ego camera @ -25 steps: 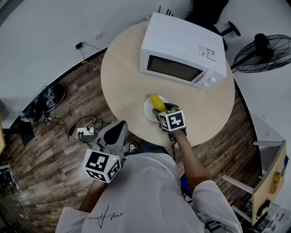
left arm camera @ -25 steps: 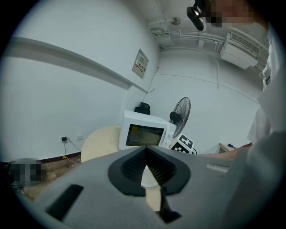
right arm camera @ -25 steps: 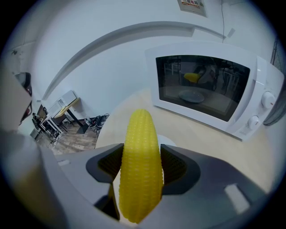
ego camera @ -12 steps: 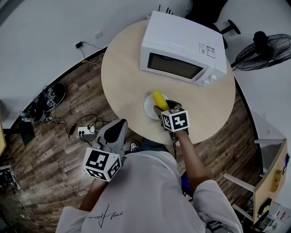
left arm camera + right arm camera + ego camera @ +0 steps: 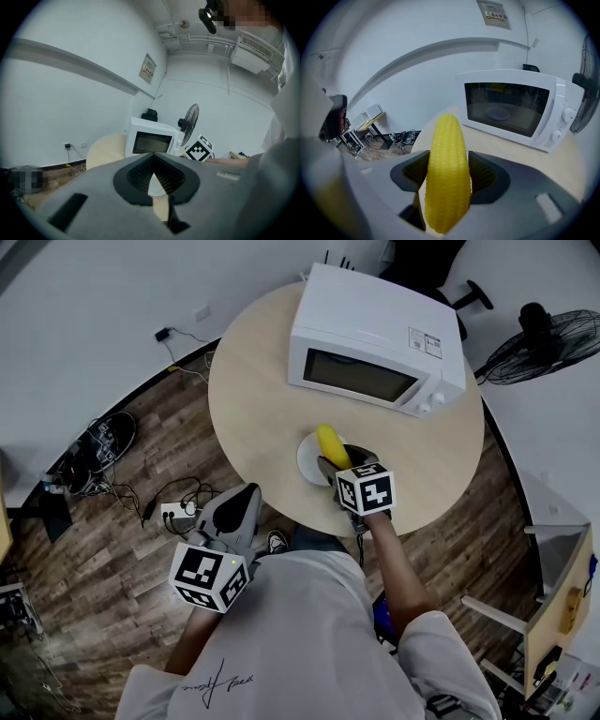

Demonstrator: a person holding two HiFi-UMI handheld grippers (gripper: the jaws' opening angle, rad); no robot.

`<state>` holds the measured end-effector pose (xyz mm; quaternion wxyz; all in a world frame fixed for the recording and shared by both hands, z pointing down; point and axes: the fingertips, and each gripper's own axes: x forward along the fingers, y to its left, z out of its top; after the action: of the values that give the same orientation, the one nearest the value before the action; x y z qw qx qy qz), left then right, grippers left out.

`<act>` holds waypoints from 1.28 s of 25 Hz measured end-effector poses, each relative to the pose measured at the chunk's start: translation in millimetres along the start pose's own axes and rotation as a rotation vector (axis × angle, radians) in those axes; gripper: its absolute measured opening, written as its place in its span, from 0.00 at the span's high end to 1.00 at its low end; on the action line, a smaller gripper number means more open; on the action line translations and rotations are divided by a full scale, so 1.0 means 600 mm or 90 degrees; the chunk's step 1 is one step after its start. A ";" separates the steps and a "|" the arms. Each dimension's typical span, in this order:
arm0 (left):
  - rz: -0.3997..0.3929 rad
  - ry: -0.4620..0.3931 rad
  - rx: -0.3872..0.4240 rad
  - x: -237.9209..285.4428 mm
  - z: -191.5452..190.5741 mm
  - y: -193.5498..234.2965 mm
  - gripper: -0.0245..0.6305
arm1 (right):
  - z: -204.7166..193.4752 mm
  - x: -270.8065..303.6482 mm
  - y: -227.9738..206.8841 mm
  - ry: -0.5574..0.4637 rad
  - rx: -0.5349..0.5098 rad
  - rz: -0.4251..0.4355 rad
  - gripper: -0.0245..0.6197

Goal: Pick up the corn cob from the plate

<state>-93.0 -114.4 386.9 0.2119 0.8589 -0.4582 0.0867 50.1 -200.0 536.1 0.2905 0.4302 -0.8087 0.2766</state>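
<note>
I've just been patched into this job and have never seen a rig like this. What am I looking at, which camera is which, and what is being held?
There is no robot arm. A person holds a pair of tongs in each hand. The top-down picture comes from a camera on the person's head. The other two cameras ride on the tongs and look along their jaws. A round table carries a white microwave with its door closed and a small white plate. The right tongs are closed on a yellow corn cob above the plate; I cannot tell whether it has cleared the plate. The left tongs are shut and empty, off the table's edge over the wooden floor.
</note>
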 end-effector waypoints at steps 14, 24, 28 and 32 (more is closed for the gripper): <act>-0.004 -0.001 0.002 -0.005 0.000 0.004 0.97 | 0.025 -0.040 0.010 -0.043 0.006 -0.005 0.55; -0.001 -0.003 -0.003 -0.009 0.001 0.013 0.97 | 0.058 -0.075 0.028 -0.089 0.006 -0.002 0.55; -0.001 -0.004 -0.008 -0.010 0.000 0.016 0.97 | 0.063 -0.089 0.031 -0.102 0.015 -0.003 0.55; 0.000 -0.007 -0.010 -0.014 0.004 0.019 0.97 | 0.072 -0.108 0.034 -0.121 0.022 -0.006 0.55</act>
<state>-106.8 -114.6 385.4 0.2159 0.8576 -0.4601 0.0787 52.5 -186.1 457.0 0.2060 0.4635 -0.8257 0.2469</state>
